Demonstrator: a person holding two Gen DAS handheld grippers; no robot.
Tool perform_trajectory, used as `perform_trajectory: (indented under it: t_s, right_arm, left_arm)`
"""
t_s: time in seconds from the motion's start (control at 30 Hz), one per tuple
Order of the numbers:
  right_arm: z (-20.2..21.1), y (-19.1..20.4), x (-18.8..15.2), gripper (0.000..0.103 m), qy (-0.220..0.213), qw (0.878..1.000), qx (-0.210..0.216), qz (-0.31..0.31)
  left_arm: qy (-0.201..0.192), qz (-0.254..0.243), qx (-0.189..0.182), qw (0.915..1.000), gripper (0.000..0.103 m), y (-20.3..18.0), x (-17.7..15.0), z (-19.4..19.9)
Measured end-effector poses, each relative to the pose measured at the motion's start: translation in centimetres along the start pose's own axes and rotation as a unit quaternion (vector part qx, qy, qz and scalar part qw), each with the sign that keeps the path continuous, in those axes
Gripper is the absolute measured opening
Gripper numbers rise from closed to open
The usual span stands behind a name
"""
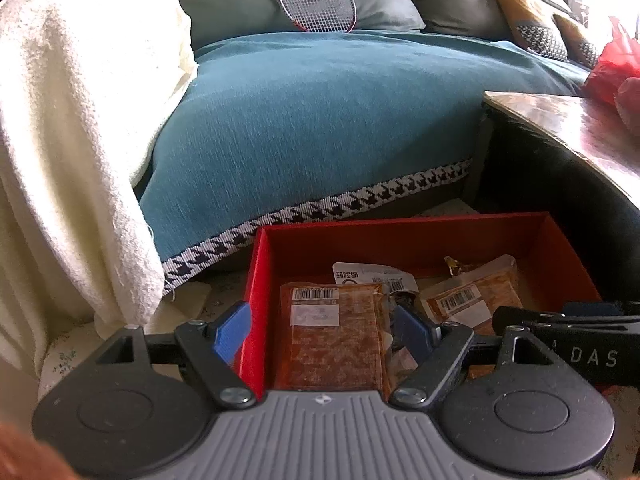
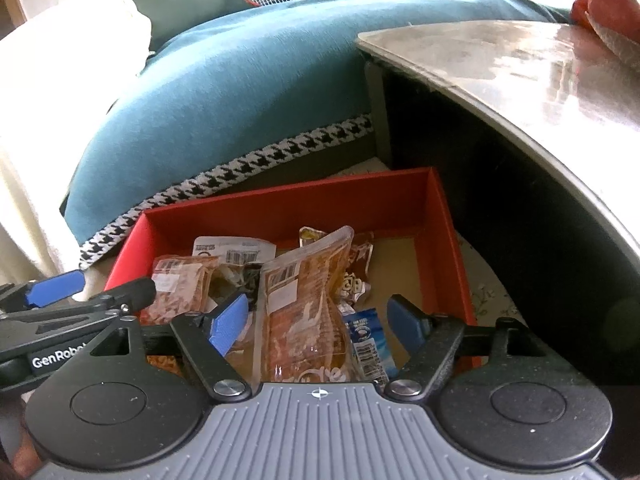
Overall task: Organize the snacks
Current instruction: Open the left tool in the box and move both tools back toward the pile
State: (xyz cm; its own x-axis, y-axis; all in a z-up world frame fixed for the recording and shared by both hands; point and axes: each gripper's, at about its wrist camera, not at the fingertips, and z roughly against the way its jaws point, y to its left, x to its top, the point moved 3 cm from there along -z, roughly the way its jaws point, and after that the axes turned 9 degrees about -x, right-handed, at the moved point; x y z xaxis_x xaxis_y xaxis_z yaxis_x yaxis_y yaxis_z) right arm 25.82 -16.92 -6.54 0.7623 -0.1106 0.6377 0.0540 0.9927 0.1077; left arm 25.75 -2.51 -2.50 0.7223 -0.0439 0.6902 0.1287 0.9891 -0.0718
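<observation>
Left gripper: jaws apart, nothing clamped, angled down over the flat orange snack packet at near-left of the red cardboard box. Lift straight out w/o snagging. Right gripper: released too, tilted down; upright clear snack pouch leans loose btwn pads, mid-box.

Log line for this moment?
left gripper: open over red box | right gripper: open, astride orange snack packet | packets in box
</observation>
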Motion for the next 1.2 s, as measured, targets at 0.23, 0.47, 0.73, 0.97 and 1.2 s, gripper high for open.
perform_trajectory:
  t_s: [0.23, 0.47, 0.73, 0.97, 1.2]
  right_arm:
    - [1.2, -0.5, -0.2, 0.084, -0.003, 1.0, -0.008, 0.005]
    - [2.6, -0.1, -0.7, 0.085, -0.005, 1.0, -0.009, 0.015]
    - [4.6, -1.4, -1.6, 0.086, 0.005, 1.0, -0.016, -0.003]
    - [6.3, -3.0, -2.8, 0.087, 0.015, 0.999, -0.023, -0.019]
    - [7.5, -3.8, -4.3, 0.09, 0.025, 0.999, -0.022, -0.029]
  left_arm:
    - [-0.004, 0.002, -0.004, 1.0, 0.073, 0.3, -0.2, 1.3]
    - [-0.001, -0.008, -0.008, 0.9999, 0.073, 0.3, -1.2, 2.7]
    - [0.007, -0.006, -0.026, 0.9996, 0.073, -0.2, -2.7, 4.4]
    - [0.022, -0.05, -0.053, 0.9971, 0.073, -3.5, -4.9, 6.2]
    - [0.042, -0.099, -0.07, 0.9917, 0.073, -6.6, -6.9, 6.5]
